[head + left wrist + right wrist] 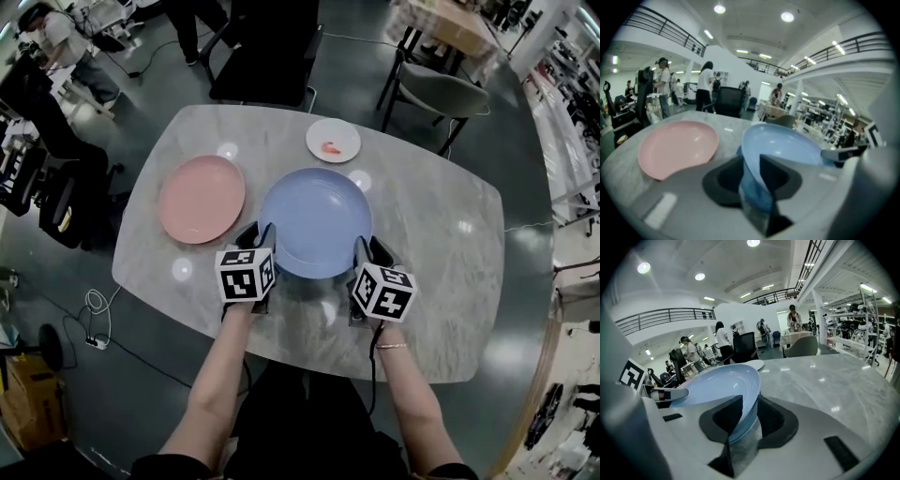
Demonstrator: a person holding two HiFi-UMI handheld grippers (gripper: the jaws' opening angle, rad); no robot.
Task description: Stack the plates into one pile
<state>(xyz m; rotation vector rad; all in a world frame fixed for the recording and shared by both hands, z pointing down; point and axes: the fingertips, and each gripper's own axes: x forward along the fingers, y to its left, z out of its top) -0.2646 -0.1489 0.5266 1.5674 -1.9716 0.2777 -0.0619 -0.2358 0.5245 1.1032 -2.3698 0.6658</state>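
- Blue plate, the largest of three, sits near the middle of the grey marble table, gripped from both sides at its near rim.
- Left gripper is clenched on the rim at about eight o'clock; its own view shows the blue edge pinched between the two dark pads.
- Right gripper is likewise clamped on the rim at about four o'clock, with the edge running between its pads.
- Whether the blue plate rests on the marble or is held just above it cannot be told.
- Pink plate lies flat at nine o'clock from the blue one, just beside it and not touching.
- Small white plate with a red mark on it lies at twelve o'clock, near the table's far edge, apart from the other two.
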